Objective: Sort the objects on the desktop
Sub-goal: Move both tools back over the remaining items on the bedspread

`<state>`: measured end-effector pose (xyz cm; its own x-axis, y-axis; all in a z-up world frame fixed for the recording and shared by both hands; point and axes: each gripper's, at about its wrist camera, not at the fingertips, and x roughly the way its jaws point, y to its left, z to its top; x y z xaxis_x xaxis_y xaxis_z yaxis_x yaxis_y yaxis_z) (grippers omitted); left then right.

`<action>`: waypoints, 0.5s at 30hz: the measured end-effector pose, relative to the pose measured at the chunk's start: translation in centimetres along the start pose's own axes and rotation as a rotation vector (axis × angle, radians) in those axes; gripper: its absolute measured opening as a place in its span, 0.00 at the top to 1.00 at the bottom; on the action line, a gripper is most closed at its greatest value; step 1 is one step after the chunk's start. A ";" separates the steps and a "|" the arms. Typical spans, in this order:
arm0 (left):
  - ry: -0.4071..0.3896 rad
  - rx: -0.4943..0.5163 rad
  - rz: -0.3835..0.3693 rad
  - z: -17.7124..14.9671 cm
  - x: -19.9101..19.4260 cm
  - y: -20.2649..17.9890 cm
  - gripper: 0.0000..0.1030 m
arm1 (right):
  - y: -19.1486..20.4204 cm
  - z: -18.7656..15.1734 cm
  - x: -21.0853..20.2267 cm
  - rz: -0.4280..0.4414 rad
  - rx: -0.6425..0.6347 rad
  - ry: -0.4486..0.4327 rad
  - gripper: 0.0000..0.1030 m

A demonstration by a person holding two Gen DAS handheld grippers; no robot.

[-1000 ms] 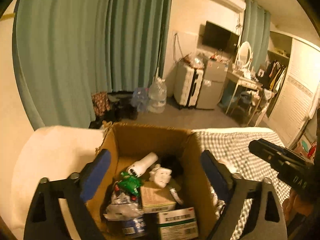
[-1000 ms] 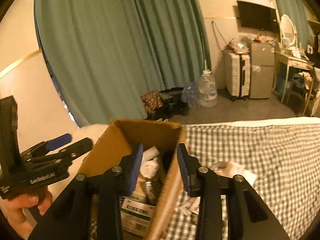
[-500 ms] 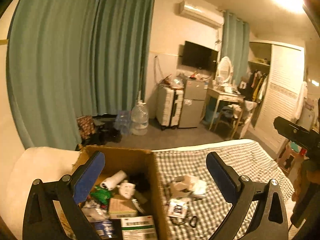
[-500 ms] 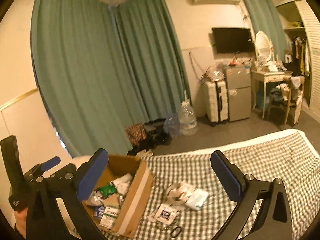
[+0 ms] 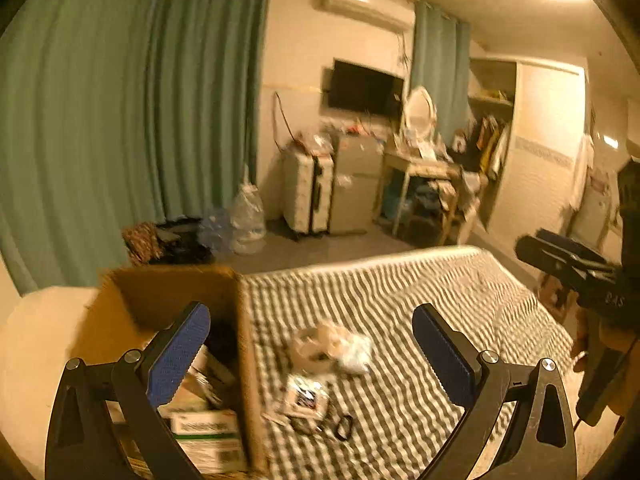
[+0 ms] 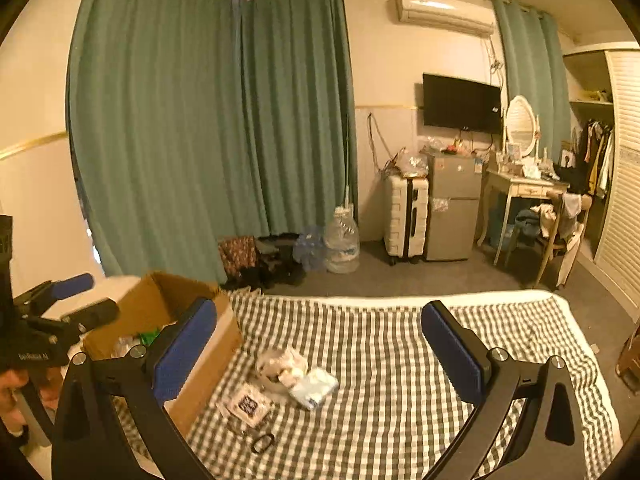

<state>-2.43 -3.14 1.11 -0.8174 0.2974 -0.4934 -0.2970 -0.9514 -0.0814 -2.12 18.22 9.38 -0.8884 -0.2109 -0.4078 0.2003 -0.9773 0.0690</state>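
Both the left gripper [image 5: 311,350] and right gripper [image 6: 319,346] hover with jaws spread wide, empty. Crumpled white wrappers [image 6: 296,372] and a printed sachet [image 6: 247,403] lie on the checked bed [image 6: 400,360], beside the cardboard box [image 6: 160,312].

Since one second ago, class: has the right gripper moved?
Yes. The right gripper has opened and pulled back and rightward from the cardboard box; its jaws now frame the small items on the checked cloth.
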 end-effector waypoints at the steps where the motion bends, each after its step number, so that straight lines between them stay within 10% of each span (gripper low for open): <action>1: 0.024 0.007 -0.003 -0.6 0.9 -0.5 0.00 | -0.5 -0.5 0.6 -0.004 0.010 0.019 0.00; 9: 0.172 0.055 0.017 -5.0 6.4 -3.3 0.00 | -3.4 -5.0 7.1 -0.115 0.015 0.186 0.00; 15: 0.225 0.064 0.007 -6.7 9.9 -4.0 0.00 | -4.9 -7.4 11.4 -0.045 0.063 0.254 0.00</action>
<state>-6.03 3.13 -9.28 -0.6908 0.2586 -0.6752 -0.3280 -0.9443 -0.0261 -10.15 20.71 -2.32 -0.7620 -0.1632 -0.6267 0.1300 -0.9866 0.0988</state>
